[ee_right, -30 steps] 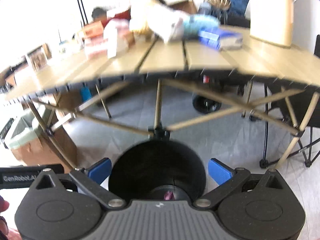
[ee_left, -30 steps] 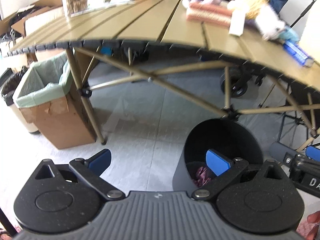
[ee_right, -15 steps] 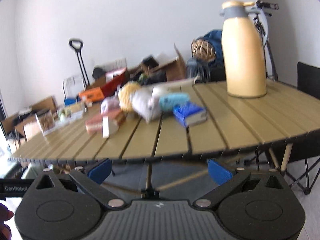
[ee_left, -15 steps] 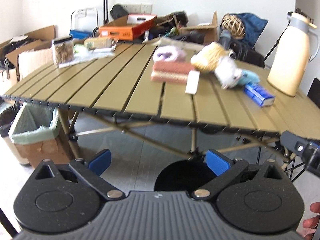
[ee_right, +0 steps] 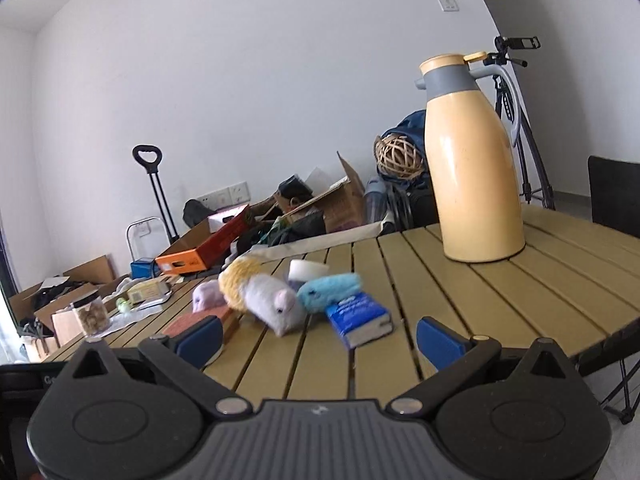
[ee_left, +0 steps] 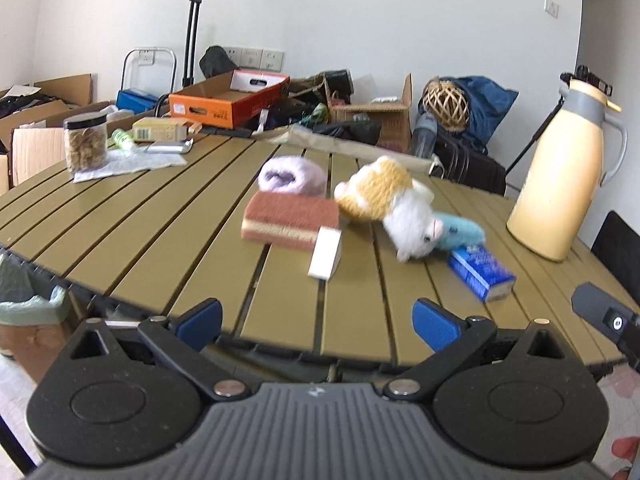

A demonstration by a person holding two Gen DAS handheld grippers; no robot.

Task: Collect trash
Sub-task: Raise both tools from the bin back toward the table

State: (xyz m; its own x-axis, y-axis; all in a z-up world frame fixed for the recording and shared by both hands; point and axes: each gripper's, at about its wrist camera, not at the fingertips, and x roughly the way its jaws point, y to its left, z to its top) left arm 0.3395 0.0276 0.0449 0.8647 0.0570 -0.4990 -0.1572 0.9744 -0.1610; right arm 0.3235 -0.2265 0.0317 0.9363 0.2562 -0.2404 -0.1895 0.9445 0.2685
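Two empty grippers above the near table edge

Left gripper (ee_left: 316, 322) and right gripper (ee_right: 320, 338) both have fingers spread apart. Near them on the slatted table (ee_left: 160, 236) lie the small white box (ee_left: 326, 254), blue box (ee_left: 482, 274) and plush toys (ee_left: 394, 208).

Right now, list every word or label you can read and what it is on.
None reads whole.
Blue box: white print, blurred.
Orange box: dark print, too small.
Yellow box: print too small.
Left gripper, seen from the right wrist: white lettering, cut off after "G".
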